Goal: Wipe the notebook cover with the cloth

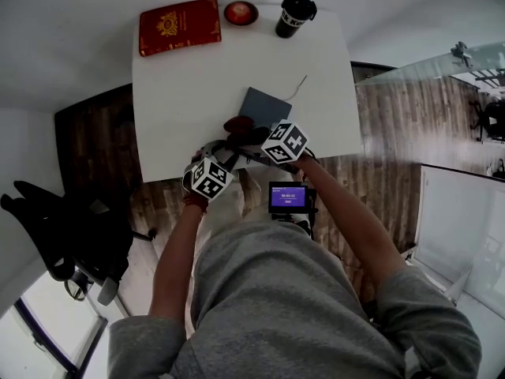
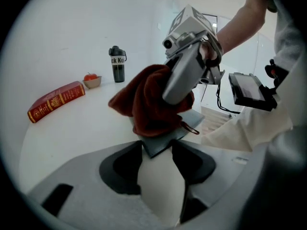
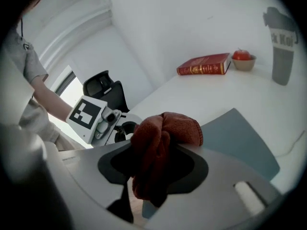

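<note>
Here the left gripper (image 2: 156, 152) is clamped on the near corner of the grey notebook (image 2: 165, 140). The rest of the cover lies flat ahead of its jaws on the white table (image 1: 197, 93), close to the table's near edge. The right gripper (image 3: 156, 150) is closed on a bunched dark red cloth (image 3: 165, 133). The wad bulges out in front of its jaws and a loose end hangs below them, with the bare grey cover just ahead and to the right.

The main risk, as I judge it, is the corner-only hold. A firm stroke away from the left gripper could swing the notebook round that corner or pull it free, and the table edge is near. The cloth is gripped as a lump and not spread, so it may roll or slip back, and the hard jaws would then rub the cover. The two grippers sit very close together, so a wide sweep could knock one against the other.

Far ahead of both grippers stand a red book (image 1: 180, 25) with gold print too small to read, a small bowl (image 1: 241, 13) holding a red fruit, and a black tumbler (image 2: 117, 64). Its white lettering shows only in part, reading roughly "ck Ko".
</note>
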Motion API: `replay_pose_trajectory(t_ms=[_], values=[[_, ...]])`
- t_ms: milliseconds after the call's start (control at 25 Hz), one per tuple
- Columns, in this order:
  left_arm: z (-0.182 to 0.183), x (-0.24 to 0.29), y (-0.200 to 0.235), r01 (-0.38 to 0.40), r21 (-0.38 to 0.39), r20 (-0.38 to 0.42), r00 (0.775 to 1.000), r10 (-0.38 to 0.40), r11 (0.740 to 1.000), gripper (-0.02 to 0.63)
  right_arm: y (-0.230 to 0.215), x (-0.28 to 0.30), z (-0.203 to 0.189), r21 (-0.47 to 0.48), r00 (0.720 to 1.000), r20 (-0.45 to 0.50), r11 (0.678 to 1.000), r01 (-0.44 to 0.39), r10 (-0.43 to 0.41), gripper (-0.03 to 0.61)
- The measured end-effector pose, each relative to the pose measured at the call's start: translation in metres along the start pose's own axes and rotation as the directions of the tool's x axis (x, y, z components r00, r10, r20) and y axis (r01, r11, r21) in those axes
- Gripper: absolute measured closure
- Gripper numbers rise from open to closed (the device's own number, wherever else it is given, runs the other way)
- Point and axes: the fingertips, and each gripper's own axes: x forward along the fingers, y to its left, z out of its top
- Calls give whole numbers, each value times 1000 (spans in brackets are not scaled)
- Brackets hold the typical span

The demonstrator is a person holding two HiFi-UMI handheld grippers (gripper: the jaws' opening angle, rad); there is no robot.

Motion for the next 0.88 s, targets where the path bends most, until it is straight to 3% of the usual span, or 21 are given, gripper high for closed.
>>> replay_pose_trajectory(t_ms=[200, 280, 600, 760, 880], values=[[-1, 0, 0, -2, 0, -1, 1000, 2, 1000, 417, -41, -53, 32, 82, 985, 159, 995, 52, -65, 410], [-1, 0, 0, 0, -1, -2, 1000, 0, 1000, 417, -65, -73, 40, 98, 976, 183, 990, 102, -119, 410], [1, 0, -1, 2, -3, -1, 1000, -2, 1000, 417, -136, -101, 24, 86, 953, 88, 956, 281, -289, 408], [-1, 0, -1, 2, -4, -2, 1000, -2, 1000, 417, -151, -85, 2, 107, 951, 3, 946, 306, -308, 408], [-1, 0, 1, 0, -4, -2, 1000, 0, 1000, 417, -155, -74, -2, 142, 952, -6, 942, 304, -306, 407]])
